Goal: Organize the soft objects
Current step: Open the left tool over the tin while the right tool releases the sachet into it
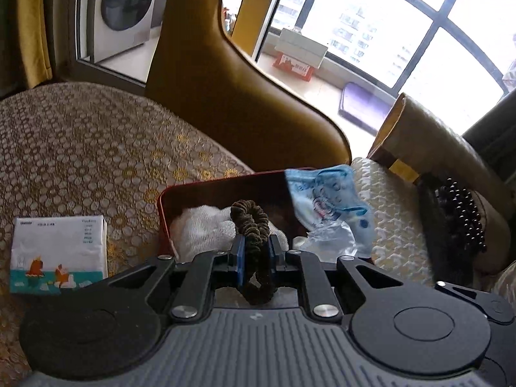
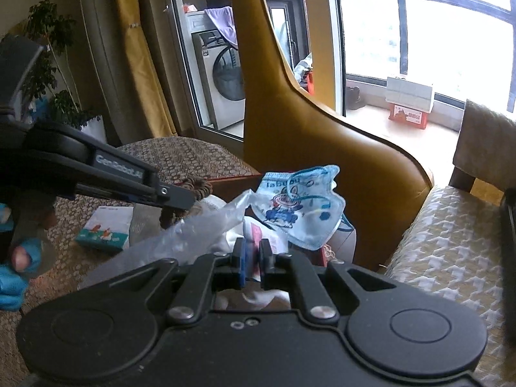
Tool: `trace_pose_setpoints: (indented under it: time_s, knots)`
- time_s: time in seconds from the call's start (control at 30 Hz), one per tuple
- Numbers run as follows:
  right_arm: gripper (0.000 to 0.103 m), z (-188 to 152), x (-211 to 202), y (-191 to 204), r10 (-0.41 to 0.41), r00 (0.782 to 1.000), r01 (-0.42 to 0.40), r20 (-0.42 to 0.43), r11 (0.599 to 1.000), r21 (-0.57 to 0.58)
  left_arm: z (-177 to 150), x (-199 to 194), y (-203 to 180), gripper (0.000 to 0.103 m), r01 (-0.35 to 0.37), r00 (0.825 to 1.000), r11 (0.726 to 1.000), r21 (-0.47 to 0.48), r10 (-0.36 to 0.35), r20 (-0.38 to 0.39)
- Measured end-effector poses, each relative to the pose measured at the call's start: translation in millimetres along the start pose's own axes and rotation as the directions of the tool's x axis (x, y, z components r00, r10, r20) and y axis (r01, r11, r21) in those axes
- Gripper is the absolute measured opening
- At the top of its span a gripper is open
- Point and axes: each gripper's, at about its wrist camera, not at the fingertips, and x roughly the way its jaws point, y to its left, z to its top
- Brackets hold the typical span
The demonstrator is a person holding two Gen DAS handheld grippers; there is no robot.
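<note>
Far left on the patterned brown-and-gold sofa cushion (image 1: 96, 148), a white tissue pack with a cartoon print (image 1: 58, 253) lies flat. Just right of it sits the red rectangular tin box (image 1: 222, 179), a white cloth (image 1: 206, 229) bundled inside. The left gripper (image 1: 256, 251) is closed tight on a dark brown ruffled hair scrunchie (image 1: 250, 217), the loop pinched between its blue pads and poised over that cloth. Moving right, a light blue child's face mask with a cartoon print (image 2: 300, 206) hangs above the box's right end, half out of its clear crinkled plastic wrapper (image 2: 206, 225). The right gripper (image 2: 253, 258) is all but closed, nipping the wrapper's near end. Further right lies a cream houndstooth cushion (image 2: 451, 238).
</note>
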Motion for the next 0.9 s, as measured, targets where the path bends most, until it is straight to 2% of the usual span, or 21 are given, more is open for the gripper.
trace_pose_setpoints:
  time_s: [0.43, 0.57, 0.67, 0.7, 0.73, 0.77, 0.9]
  knots:
    - [0.024, -2.7, 4.0, 3.3, 0.004, 1.0, -0.004, -0.023, 1.0, 0.003, -0.7, 8.2, 7.0, 0.014, -0.008, 0.999, 1.0, -0.016, 0.007, -0.036]
    - [0.029, -3.3, 4.4, 5.2, 0.007, 1.0, -0.007, -0.027, 1.0, -0.002, 0.1, 3.7, 9.7, 0.017, 0.023, 0.999, 0.999, -0.035, -0.025, -0.032]
    - [0.031, -3.3, 4.0, 7.9, 0.007, 1.0, -0.007, -0.03, 1.0, -0.012, 0.8, 1.0, 12.8, 0.032, 0.048, 0.998, 0.997, -0.064, -0.05, -0.032]
    - [0.031, -3.5, 3.5, 8.5, 0.008, 0.999, -0.008, -0.031, 1.0, -0.013, 0.6, -0.4, 13.2, 0.048, 0.05, 0.998, 0.996, -0.069, -0.052, -0.027]
    - [0.032, -3.6, 2.8, 9.4, 0.01, 0.999, -0.011, -0.033, 1.0, -0.013, 0.1, -1.8, 13.2, 0.069, 0.047, 0.999, 0.996, -0.072, -0.049, -0.021]
    - [0.032, -3.2, 2.4, 10.1, 0.011, 0.999, -0.012, -0.034, 1.0, -0.014, -0.3, -4.2, 13.1, 0.073, 0.046, 0.999, 0.996, -0.075, -0.047, -0.013]
    - [0.034, -2.5, -1.8, 14.1, 0.011, 0.999, -0.011, -0.032, 1.0, -0.019, -0.6, -12.8, 12.6, 0.072, 0.061, 0.998, 0.995, -0.08, -0.062, -0.004]
